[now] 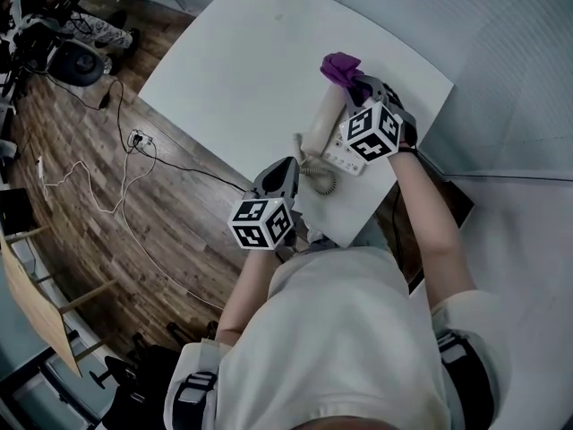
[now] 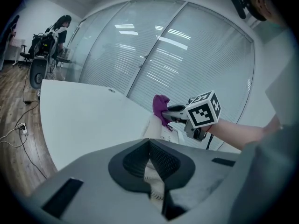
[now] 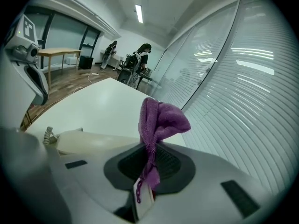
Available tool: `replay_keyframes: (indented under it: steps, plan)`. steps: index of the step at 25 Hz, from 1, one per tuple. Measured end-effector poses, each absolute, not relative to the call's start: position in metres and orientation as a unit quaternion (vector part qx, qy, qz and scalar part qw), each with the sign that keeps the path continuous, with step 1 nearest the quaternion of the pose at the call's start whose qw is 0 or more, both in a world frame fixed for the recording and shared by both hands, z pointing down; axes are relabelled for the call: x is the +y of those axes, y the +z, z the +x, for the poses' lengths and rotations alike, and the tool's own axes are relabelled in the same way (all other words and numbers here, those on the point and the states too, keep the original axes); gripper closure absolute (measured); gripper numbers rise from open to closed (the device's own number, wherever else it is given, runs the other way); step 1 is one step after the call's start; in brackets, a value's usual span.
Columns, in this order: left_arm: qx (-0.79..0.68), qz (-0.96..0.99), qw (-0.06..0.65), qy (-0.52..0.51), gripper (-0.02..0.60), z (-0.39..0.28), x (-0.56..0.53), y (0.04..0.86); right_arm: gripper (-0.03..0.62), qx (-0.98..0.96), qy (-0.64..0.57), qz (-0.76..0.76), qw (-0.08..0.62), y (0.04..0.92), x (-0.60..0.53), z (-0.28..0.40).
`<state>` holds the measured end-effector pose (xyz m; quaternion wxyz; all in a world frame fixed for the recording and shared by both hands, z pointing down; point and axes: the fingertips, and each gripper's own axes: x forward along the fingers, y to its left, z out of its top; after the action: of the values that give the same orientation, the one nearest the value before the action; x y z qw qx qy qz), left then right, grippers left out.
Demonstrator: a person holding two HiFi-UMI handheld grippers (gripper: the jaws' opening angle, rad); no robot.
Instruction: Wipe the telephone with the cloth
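Purple cloth (image 3: 159, 120) clenched in the right gripper (image 3: 152, 158), poised over the telephone (image 1: 349, 158) near the right edge of the white table (image 1: 224, 70).
Cloth is soft, light and floppy, pinched by one fold with its bulk bunched above the tips, just off the far end of the cream handset (image 1: 320, 124). Phone looks like hard, smooth plastic, likely light enough to skid. Handset probably sits loose and the coiled cord (image 1: 320, 179) is springy, so steady it by the base, not the cord. Left gripper (image 2: 150, 148) has its jaws pressed together with the cord showing behind them; whether it is pinched, can't tell. No brand readable. Print on the phone is too small, the white tag (image 3: 142, 192) on the cloth illegible, and the marker cubes (image 1: 372, 134) carry only square patterns.
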<state>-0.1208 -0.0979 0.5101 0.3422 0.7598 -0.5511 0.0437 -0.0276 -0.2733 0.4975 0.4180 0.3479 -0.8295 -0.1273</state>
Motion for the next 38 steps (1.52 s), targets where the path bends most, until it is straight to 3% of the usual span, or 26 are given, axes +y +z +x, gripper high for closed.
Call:
replay_keyframes:
  steps: [38]
  plan:
    - [-0.563,0.754,0.335,0.030,0.560,-0.128,-0.071,0.513,0.549,-0.840,-0.128,0.303,0.431,0.524,-0.187,-0.059]
